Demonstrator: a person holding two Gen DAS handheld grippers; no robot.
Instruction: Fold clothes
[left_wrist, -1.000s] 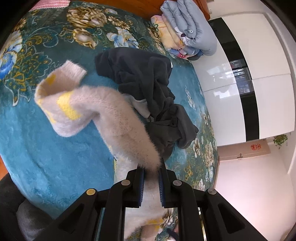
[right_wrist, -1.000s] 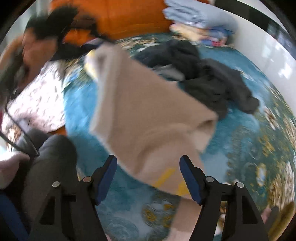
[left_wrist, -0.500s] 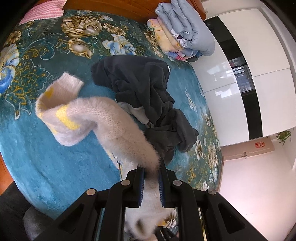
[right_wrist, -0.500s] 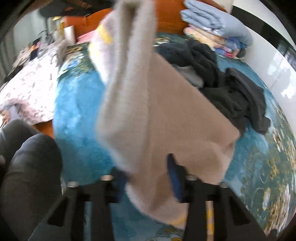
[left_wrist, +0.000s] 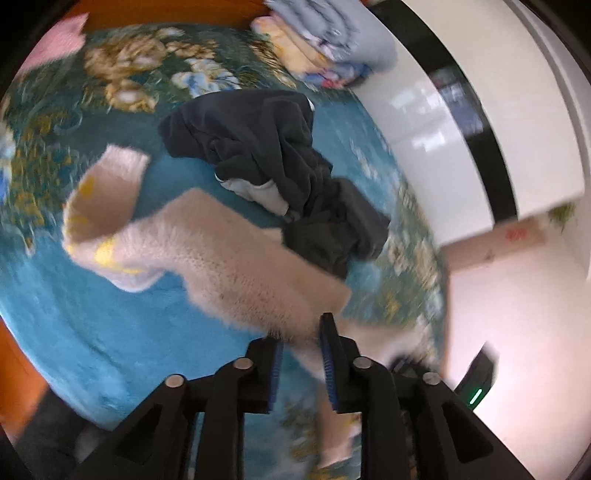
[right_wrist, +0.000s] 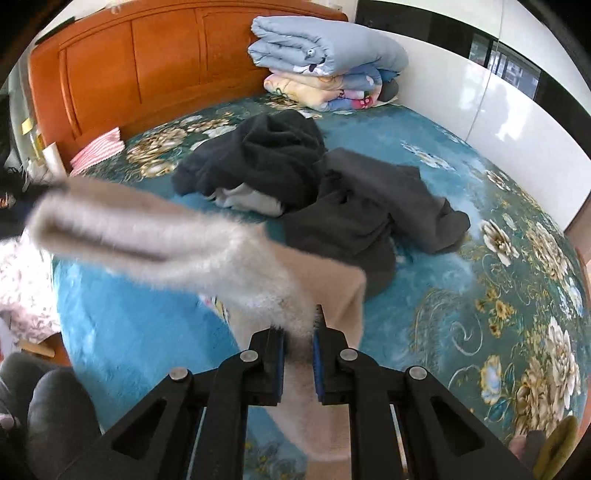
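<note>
The left hand-held gripper (left_wrist: 300, 341) is nearly closed, its blue-padded jaws pinching the edge of a fuzzy beige sweater (left_wrist: 229, 258) that stretches away from it above the bed (left_wrist: 92, 332); the view is blurred by motion. A sleeve (left_wrist: 107, 192) with yellow markings curls upward at the sweater's far left end. In the right wrist view, the right hand-held gripper (right_wrist: 298, 334) is likewise clamped on the same sweater (right_wrist: 258, 273), with only a narrow gap between its jaws filled by fabric, and a doubled sleeve (right_wrist: 110, 229) reaches out to the left, lifted off the blanket. The sweater hangs between the two grippers over the near part of the bed, which is covered in a teal blanket (right_wrist: 480, 295) patterned with gold and white flowers. Just beyond the sweater lies a heap of dark clothes (right_wrist: 306, 192), black and charcoal, with a pale grey piece (right_wrist: 251, 201) showing beneath. Farther back, a stack of folded quilts (right_wrist: 325, 70), light blue on top, sits in the bed's far corner against the orange wooden headboard (right_wrist: 147, 66), with a pink striped cloth (right_wrist: 98, 149) at the headboard's left foot and a glossy white wardrobe (right_wrist: 498, 122) along the right.
</note>
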